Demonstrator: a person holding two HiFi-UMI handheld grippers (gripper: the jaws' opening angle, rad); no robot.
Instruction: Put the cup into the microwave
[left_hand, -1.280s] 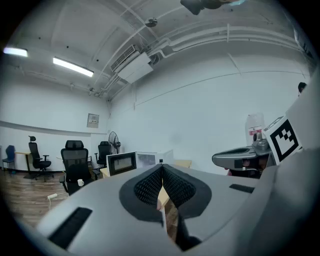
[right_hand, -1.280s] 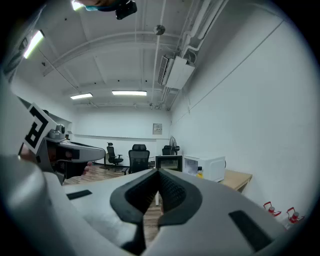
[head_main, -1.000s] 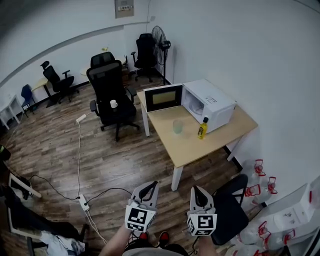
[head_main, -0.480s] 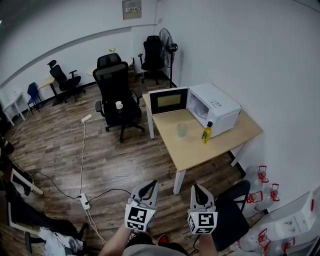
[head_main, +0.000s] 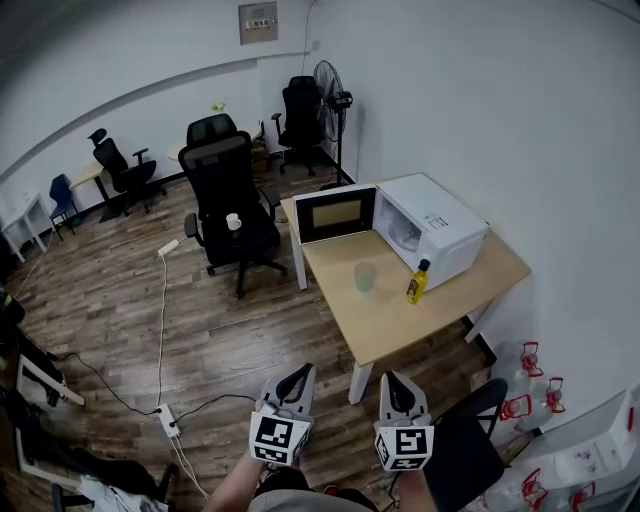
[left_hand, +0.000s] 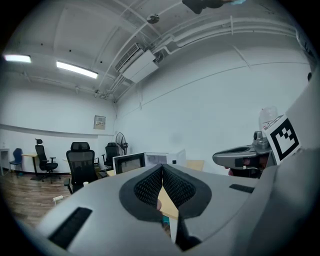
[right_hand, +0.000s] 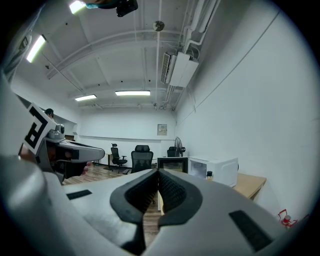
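Cup (head_main: 365, 277): pale, see-through, upright on the table (head_main: 405, 328); well ahead of both grippers, roughly between the lines they point along; nothing touches it

Microwave (head_main: 442, 228): beyond the cup as seen from the grippers, ahead and right of the right one; its door (head_main: 335, 212) hangs open on the far left, so the cavity faces the cup

Yellow bottle (head_main: 416, 283): near the cup, ahead and slightly right of the right gripper, standing before the microwave front

Left gripper (head_main: 302, 372): clenched, pads pressed together, nothing between them

Right gripper (head_main: 391, 380): clenched the same way, empty

Black chair (head_main: 470, 432): just right of the right gripper, by the table corner

Power strip (head_main: 168, 420) with cable: on the floor, left of the left gripper

Hazards, as judged
- Jaws arriving clenched would shove or topple the cup instead of taking it; they must part first
- The cup looks light and thin-walled: a hard squeeze may buckle it, a loose one may let it slip
- The bottle stands close to the route into the cavity; a wide swing could knock it over
- The open door's edge could catch the cup or a gripper going in
- Chair and cable may snag the approach
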